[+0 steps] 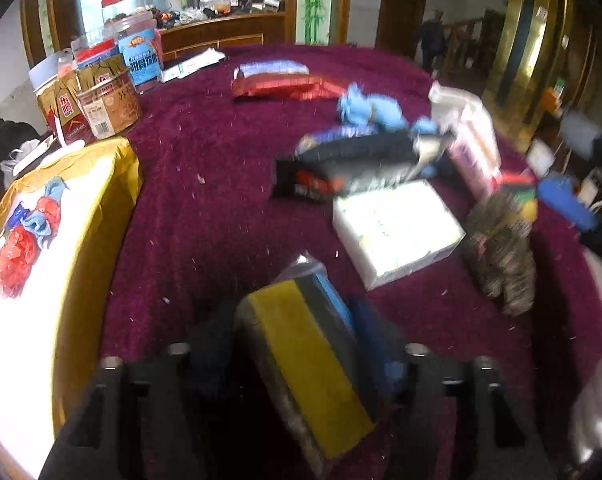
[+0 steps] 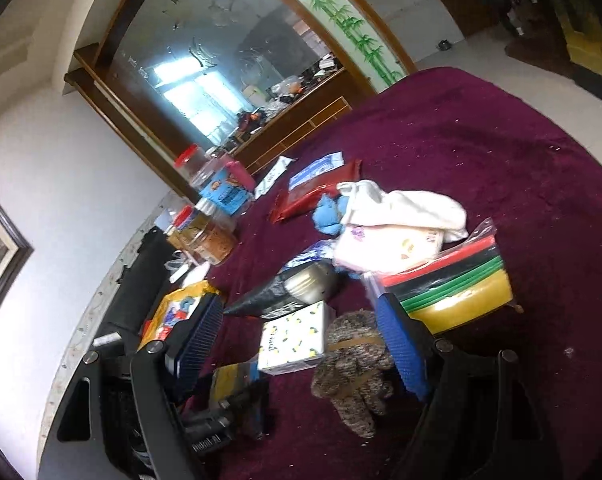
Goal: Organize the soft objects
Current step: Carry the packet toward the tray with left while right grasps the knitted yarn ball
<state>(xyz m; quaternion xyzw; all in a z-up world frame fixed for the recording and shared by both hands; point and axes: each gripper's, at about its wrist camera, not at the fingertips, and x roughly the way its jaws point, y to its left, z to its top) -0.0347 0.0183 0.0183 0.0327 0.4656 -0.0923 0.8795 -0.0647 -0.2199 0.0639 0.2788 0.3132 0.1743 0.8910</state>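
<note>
The left gripper [image 1: 301, 360] has a bagged yellow sponge [image 1: 313, 364] lying between its fingers, low over the maroon tablecloth [image 1: 205, 216]; blur hides the pads, so whether they are pressing on the pack or only bracketing it cannot be told. In the right wrist view the same pack shows as a yellow patch below the tissue box [image 2: 295, 338]. The right gripper [image 2: 307, 354] hangs with its blue fingers [image 2: 405, 352] well apart, the knitted gloves [image 2: 353, 376] and the tissue box framed between them but untouched, so it carries nothing. The step in hand looks like the pick-up of one soft item from the loose pile, where a blue cloth [image 1: 371, 110], a white towel [image 2: 405, 206] and a zip bag of coloured sponges [image 2: 453, 284] also lie scattered. At the left edge of the left wrist view sits a yellow-rimmed tray [image 1: 113, 184] already holding small red and blue cloth pieces, probably the collecting spot. The next move calls for a firm but gentle squeeze, since the slippery wrapper could slide out, then a lift clear of the cloth and a carry across to that tray
</note>
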